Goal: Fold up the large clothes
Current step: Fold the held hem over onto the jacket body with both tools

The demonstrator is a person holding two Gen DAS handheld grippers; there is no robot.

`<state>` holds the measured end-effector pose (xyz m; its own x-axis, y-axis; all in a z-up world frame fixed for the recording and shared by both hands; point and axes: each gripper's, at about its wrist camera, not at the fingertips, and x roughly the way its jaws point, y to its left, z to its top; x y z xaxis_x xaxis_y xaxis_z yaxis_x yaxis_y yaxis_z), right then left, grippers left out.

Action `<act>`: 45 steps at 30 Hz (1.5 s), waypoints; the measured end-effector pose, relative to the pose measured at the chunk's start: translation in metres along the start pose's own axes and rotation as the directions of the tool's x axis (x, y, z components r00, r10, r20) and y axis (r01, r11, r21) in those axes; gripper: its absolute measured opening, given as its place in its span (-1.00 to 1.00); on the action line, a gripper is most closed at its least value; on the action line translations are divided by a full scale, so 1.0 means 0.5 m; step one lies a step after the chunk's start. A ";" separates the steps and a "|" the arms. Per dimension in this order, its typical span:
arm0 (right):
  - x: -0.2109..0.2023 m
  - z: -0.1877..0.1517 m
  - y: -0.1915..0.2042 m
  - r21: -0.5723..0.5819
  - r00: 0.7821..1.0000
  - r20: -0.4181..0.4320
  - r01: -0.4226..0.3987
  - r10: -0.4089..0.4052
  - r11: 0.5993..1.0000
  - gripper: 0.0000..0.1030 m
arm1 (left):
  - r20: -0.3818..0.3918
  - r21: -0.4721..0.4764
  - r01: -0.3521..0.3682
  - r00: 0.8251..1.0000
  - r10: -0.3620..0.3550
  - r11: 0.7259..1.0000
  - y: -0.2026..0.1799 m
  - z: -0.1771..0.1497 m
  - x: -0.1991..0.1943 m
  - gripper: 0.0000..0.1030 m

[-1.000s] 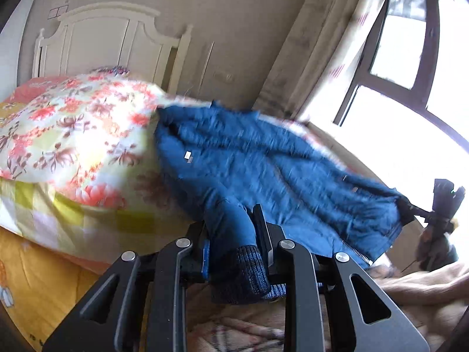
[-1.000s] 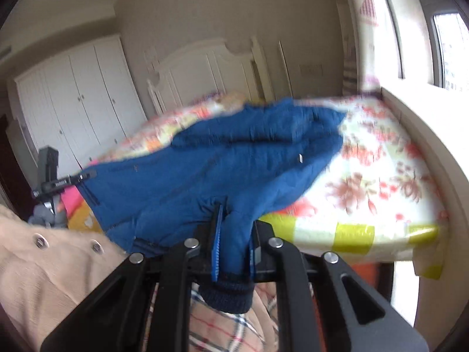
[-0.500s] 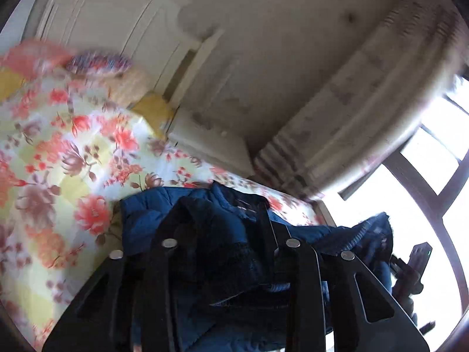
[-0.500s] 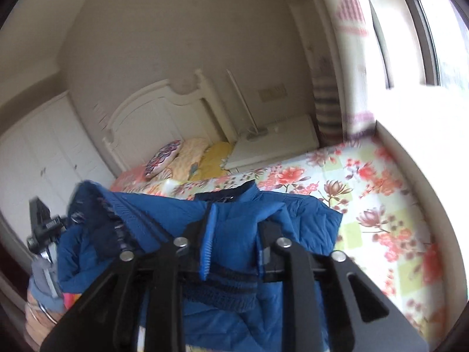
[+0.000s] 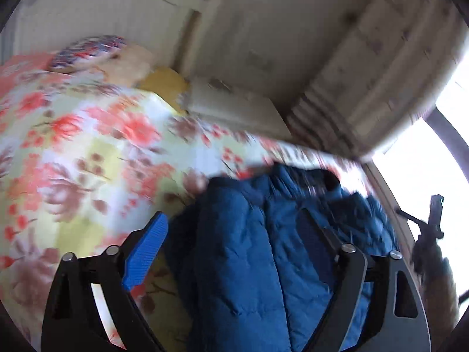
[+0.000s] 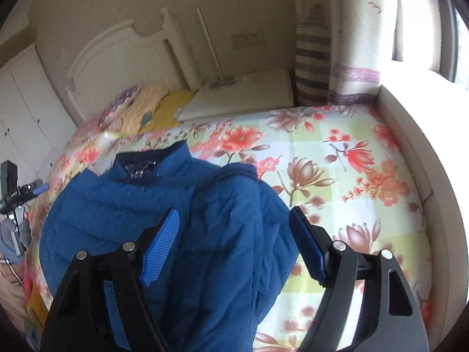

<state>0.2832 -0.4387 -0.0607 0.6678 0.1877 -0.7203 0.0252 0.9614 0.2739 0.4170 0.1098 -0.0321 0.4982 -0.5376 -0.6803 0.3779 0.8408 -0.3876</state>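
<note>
A blue quilted jacket (image 6: 164, 220) lies on the floral bedspread (image 6: 337, 176), collar toward the headboard, with a sleeve folded over its body. It also shows, blurred, in the left wrist view (image 5: 263, 249). My right gripper (image 6: 234, 240) is open and empty just above the folded sleeve. My left gripper (image 5: 234, 240) is open and empty above the jacket's left side. In the left wrist view my right gripper (image 5: 431, 220) shows at the far right edge.
The bedspread (image 5: 88, 161) covers the bed, with pillows (image 6: 146, 108) by the white headboard (image 6: 117, 55). A white nightstand (image 6: 243, 94) stands beside the bed. A raised ledge (image 6: 410, 146) and striped curtain (image 6: 313, 58) border the window side.
Both grippers carried the sleeves over the jacket body, then opened and let go. The sleeves now lie folded on the jacket.
</note>
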 end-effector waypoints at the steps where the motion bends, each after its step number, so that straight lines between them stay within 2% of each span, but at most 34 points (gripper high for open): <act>1: 0.016 -0.005 0.003 -0.015 1.000 -0.020 -0.002 0.002 1.000 0.49 | -0.038 0.042 0.016 0.999 -0.014 0.999 -0.011 -0.008 0.022 0.72; 5: 0.080 -0.008 0.034 -0.102 0.995 -0.096 0.013 -0.023 0.995 0.49 | -0.117 0.122 0.022 0.993 -0.007 0.992 -0.025 -0.017 0.089 0.75; 11: 0.110 -0.010 0.034 -0.143 0.994 -0.104 0.002 -0.017 0.990 0.49 | -0.210 0.156 0.005 0.977 0.029 0.988 -0.022 -0.012 0.170 0.75; 12: 0.110 -0.011 0.034 -0.142 0.995 -0.101 -0.003 -0.012 0.990 0.44 | -0.221 0.167 -0.001 0.974 0.039 0.986 -0.023 -0.013 0.183 0.75; 13: 0.111 -0.013 0.035 -0.143 0.995 -0.097 -0.008 -0.006 0.990 0.29 | -0.220 0.175 -0.001 0.975 0.040 0.985 -0.023 -0.012 0.192 0.69; 14: 0.108 -0.014 0.036 -0.150 0.996 -0.085 0.001 -0.014 0.989 0.15 | -0.193 0.189 -0.004 0.980 0.041 0.982 -0.027 -0.013 0.194 0.31; 15: 0.102 -0.017 0.040 -0.162 0.997 -0.067 0.021 -0.032 0.987 -0.27 | -0.156 0.206 -0.011 0.987 0.044 0.978 -0.034 -0.013 0.187 0.04; 16: 0.094 -0.021 0.047 -0.174 0.998 -0.043 0.039 -0.047 0.984 -0.65 | -0.106 0.230 -0.051 0.991 0.077 0.972 -0.043 -0.016 0.175 -0.43; 17: 0.075 -0.027 0.058 -0.190 0.998 -0.007 0.063 -0.066 0.980 -0.76 | -0.059 0.258 -0.076 0.994 0.095 0.963 -0.056 -0.022 0.154 -0.59; 18: 0.049 -0.034 0.069 -0.194 0.997 0.030 0.077 -0.073 0.978 -0.87 | -0.006 0.286 -0.095 0.995 0.101 0.954 -0.073 -0.031 0.123 -0.67; 19: 0.016 -0.039 0.076 -0.188 0.996 0.069 0.067 -0.055 0.980 -0.89 | 0.026 0.292 -0.089 0.996 0.085 0.952 -0.087 -0.041 0.089 -0.75; 22: -0.128 -0.026 0.100 -0.168 0.980 0.196 0.009 0.025 0.986 -0.91 | 0.090 0.280 -0.034 0.996 0.009 0.959 -0.108 -0.047 -0.016 -0.76; 24: -0.168 0.020 0.104 -0.168 0.974 0.225 -0.002 0.040 0.986 -0.91 | 0.103 0.250 0.003 0.994 -0.029 0.968 -0.110 -0.011 -0.060 -0.76; 25: -0.168 0.045 0.099 -0.157 0.973 0.228 -0.006 0.042 0.988 -0.91 | 0.095 0.216 0.013 0.995 -0.034 0.976 -0.104 0.029 -0.063 -0.76; 27: -0.106 0.121 0.071 -0.113 0.982 0.187 0.035 -0.013 0.993 -0.91 | 0.071 0.152 0.007 0.997 -0.018 0.988 -0.088 0.092 -0.032 -0.76; 29: -0.010 0.161 0.032 -0.048 0.993 0.099 0.066 -0.061 0.997 -0.91 | 0.003 0.078 -0.033 0.999 0.033 0.996 -0.054 0.147 0.055 -0.76; 31: 0.100 0.166 -0.003 0.007 0.995 -0.010 0.102 -0.102 0.995 -0.91 | -0.076 0.008 -0.067 0.995 0.067 0.998 -0.019 0.157 0.152 -0.76; 33: 0.196 0.130 -0.029 0.034 0.983 -0.110 0.152 -0.148 0.988 -0.89 | -0.142 0.030 -0.158 0.977 0.161 0.987 -0.004 0.125 0.243 -0.76; 36: 0.205 0.097 -0.045 0.082 0.990 -0.088 0.120 -0.113 0.989 -0.87 | -0.146 0.027 -0.172 0.974 0.174 0.985 0.011 0.088 0.276 -0.75; 38: 0.177 0.102 -0.045 0.096 0.994 -0.057 0.098 -0.093 0.991 -0.88 | -0.110 0.000 -0.156 0.982 0.155 0.988 0.020 0.094 0.250 -0.75; 41: 0.137 0.123 -0.037 0.100 0.998 0.011 0.065 -0.067 0.993 -0.84 | -0.080 0.043 -0.184 0.979 0.187 0.982 0.001 0.104 0.228 -0.75; 42: 0.149 0.121 -0.031 0.088 0.996 -0.008 0.089 -0.089 0.992 -0.73 | -0.095 0.059 -0.211 0.972 0.216 0.976 -0.004 0.101 0.239 -0.75; 43: 0.174 0.112 -0.025 0.063 0.992 -0.043 0.117 -0.115 0.991 -0.49 | -0.112 0.064 -0.231 0.965 0.237 0.971 -0.005 0.101 0.254 -0.72; 44: 0.202 0.103 -0.026 0.043 0.988 -0.091 0.125 -0.121 0.991 -0.15 | -0.143 0.068 -0.261 0.953 0.268 0.963 -0.002 0.093 0.275 -0.55; 45: 0.231 0.091 -0.024 0.030 0.979 -0.146 0.144 -0.138 0.989 0.11 | -0.160 0.063 -0.273 0.947 0.280 0.960 0.003 0.088 0.285 -0.45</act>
<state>0.3939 -0.4378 -0.1184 0.5417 0.0802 -0.8367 0.1432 0.9721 0.1859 0.5228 0.0315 -0.1021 0.4526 -0.2632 -0.8520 0.2759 0.9499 -0.1469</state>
